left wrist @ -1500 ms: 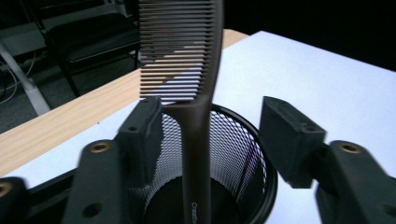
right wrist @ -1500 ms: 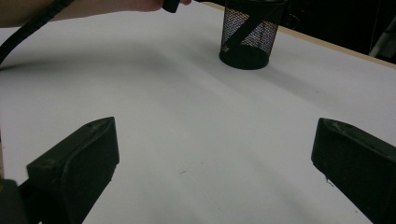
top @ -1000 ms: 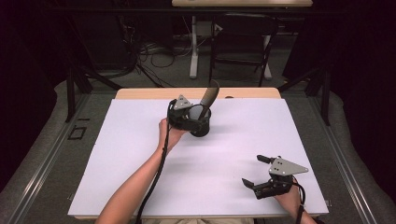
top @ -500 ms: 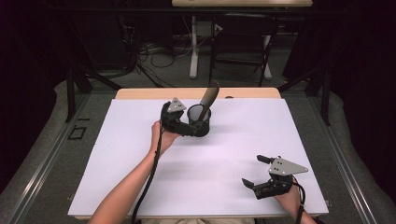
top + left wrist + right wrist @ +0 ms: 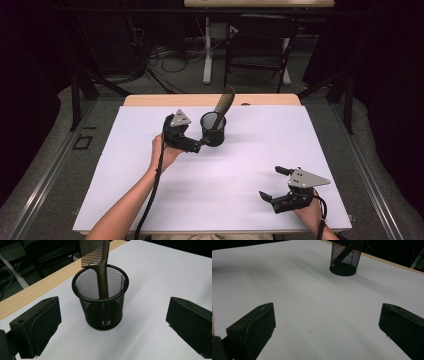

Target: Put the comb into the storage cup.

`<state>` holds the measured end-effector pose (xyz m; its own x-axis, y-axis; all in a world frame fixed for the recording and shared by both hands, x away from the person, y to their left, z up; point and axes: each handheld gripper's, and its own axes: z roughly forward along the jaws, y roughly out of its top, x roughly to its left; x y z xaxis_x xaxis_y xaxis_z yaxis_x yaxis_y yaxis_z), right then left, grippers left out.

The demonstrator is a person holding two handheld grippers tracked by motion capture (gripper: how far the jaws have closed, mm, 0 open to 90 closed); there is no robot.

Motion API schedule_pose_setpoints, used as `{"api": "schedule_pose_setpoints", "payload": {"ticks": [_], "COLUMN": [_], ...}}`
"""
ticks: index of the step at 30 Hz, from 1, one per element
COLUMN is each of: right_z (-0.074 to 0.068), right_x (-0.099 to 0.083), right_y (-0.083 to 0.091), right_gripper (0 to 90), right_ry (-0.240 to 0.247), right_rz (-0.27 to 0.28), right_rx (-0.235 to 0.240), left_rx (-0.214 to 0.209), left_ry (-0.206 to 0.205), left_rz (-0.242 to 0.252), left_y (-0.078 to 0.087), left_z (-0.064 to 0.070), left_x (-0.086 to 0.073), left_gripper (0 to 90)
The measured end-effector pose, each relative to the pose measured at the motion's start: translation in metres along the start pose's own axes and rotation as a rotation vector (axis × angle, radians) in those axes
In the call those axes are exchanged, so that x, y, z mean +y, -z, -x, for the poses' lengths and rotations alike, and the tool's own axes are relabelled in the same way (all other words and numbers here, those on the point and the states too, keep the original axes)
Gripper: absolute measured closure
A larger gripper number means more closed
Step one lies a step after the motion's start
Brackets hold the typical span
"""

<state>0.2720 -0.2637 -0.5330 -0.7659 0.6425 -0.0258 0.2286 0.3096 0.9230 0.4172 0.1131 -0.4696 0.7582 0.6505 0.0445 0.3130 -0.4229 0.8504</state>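
Observation:
A black mesh cup (image 5: 213, 131) stands upright on the white table sheet (image 5: 250, 150), toward the back centre. A brown comb (image 5: 223, 104) leans in it, handle down and teeth up. My left gripper (image 5: 195, 138) is just left of the cup, open, with nothing between its jaws. In the left gripper view the cup (image 5: 101, 305) and comb (image 5: 99, 267) sit between and beyond the spread jaws of the left gripper (image 5: 113, 302), untouched. My right gripper (image 5: 270, 182) rests open near the front right, holding nothing. The right gripper (image 5: 325, 307) faces the distant cup (image 5: 345, 258).
The sheet covers a wooden table whose bare back edge (image 5: 270, 99) shows behind the cup. Dark floor, cables and a chair frame (image 5: 260, 45) lie beyond the table. The person's forearms come in from the front edge.
My left gripper has drawn back leftward from the cup's rim and now sits beside it. The comb stays in the cup. The right gripper has not moved.

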Motion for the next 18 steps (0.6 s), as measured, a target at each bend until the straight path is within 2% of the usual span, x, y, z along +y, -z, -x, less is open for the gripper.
{"api": "schedule_pose_setpoints", "payload": {"ticks": [18], "right_z": [0.0], "right_x": [0.0], "right_y": [-0.001], "right_gripper": [0.3], "right_ry": [-0.002], "right_rz": [-0.005], "right_rx": [-0.003], "left_rx": [0.035], "left_ry": [0.034], "left_rz": [-0.026], "left_y": [0.032], "left_z": [-0.006], "left_x": [-0.028], "left_gripper": [0.0]}}
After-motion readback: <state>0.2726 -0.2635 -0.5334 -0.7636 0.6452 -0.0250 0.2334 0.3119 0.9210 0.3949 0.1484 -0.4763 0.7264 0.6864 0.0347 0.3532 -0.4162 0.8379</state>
